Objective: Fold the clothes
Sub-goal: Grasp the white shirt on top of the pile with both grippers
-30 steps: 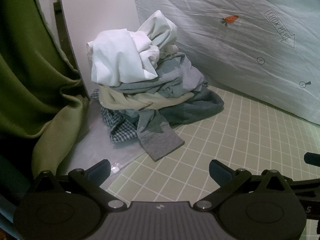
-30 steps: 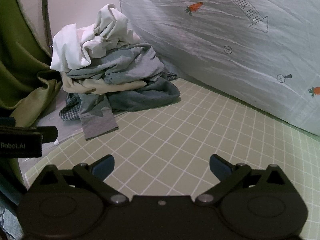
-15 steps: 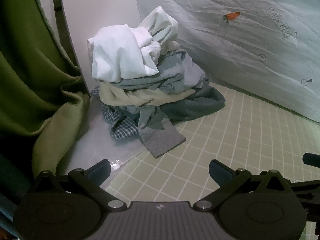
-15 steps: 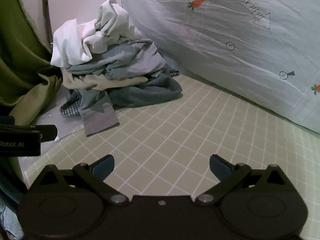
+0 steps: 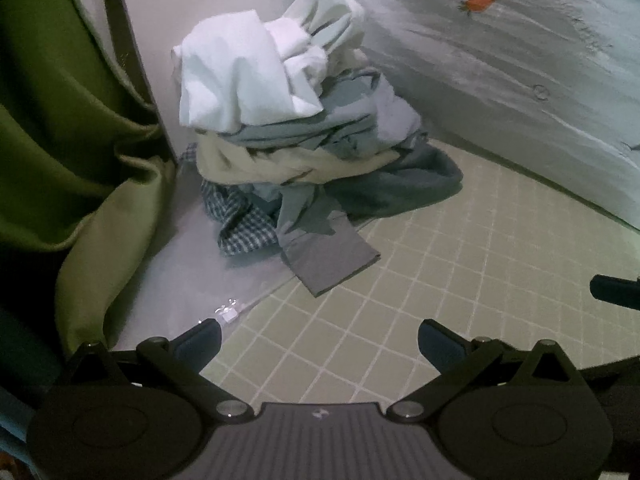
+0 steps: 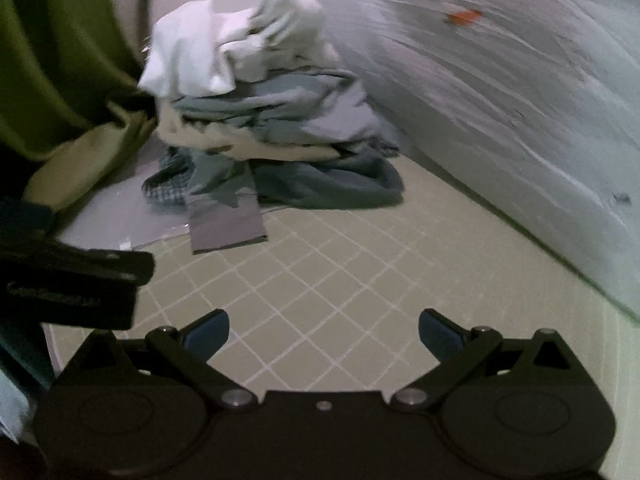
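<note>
Clothes heap ahead, both grippers released

Laundry sits piled ahead of us: the clothes heap (image 5: 304,152) rises beyond and a little left of our left gripper (image 5: 318,340), well apart from its fingers. A white garment (image 5: 236,80) crowns the pile, grey-blue layers lie under it, and a grey sleeve (image 5: 332,256) spills toward us onto the checked mat (image 5: 460,280). A checked shirt (image 5: 240,220) pokes out at the heap's near left edge.

Our left gripper is spread wide and holds nothing; bare mat shows between its fingers. Our right gripper (image 6: 324,330) is likewise spread and empty, over open mat, with the heap (image 6: 276,132) ahead and to its left. That view is blurred, so we cannot place the sleeve's edge (image 6: 228,228) exactly.

To the left of both grippers hangs a green curtain (image 5: 60,140), its hem resting beside the heap. To the right, a pale sheet (image 5: 520,100) with a small carrot print (image 5: 478,2) slopes up from the mat's far edge. Between sheet and heap the mat lies open, ahead and to the right of us.
</note>
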`<state>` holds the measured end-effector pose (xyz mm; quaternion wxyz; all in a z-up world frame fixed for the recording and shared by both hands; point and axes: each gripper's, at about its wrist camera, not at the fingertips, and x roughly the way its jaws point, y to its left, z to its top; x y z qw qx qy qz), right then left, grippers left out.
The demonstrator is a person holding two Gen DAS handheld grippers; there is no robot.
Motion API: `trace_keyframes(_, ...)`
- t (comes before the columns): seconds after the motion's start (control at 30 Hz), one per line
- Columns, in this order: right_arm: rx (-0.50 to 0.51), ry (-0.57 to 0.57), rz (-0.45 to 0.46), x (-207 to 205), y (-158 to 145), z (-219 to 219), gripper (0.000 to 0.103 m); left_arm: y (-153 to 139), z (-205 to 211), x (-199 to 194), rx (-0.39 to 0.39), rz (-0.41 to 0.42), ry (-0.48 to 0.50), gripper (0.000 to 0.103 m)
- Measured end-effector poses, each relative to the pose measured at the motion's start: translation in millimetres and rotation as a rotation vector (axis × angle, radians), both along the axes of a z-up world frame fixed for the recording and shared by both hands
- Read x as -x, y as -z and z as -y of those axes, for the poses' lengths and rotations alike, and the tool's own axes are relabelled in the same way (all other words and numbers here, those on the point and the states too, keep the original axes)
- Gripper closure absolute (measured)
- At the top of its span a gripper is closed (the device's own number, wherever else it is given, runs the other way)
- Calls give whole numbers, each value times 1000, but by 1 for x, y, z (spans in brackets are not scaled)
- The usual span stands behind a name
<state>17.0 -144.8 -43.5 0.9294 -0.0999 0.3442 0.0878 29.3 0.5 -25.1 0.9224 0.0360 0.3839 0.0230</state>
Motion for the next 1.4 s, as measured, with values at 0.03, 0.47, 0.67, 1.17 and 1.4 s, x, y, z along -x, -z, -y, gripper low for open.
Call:
trace_keyframes(0.03, 15, -21, 2, -4, 1, -4, 1, 0, -2, -4, 5, -5, -7, 0)
trace_keyframes(0.47, -91, -11, 146, -124, -73, -15, 9, -67, -50, -117, 140, 165, -179, 1)
trace_keyframes(0.67, -217, -69, 194, -187, -114, -22, 20, -89, -63, -173, 250, 223, -207, 14)
trace_keyframes(1.17, -218, -209, 201, -283, -111, -66, 92, -89, -66, -221, 222, 162, -266, 86)
trace_keyframes(1.4, -248, -167, 235, -246, -108, -40, 97, -101, -45, -191, 194, 182, -193, 96)
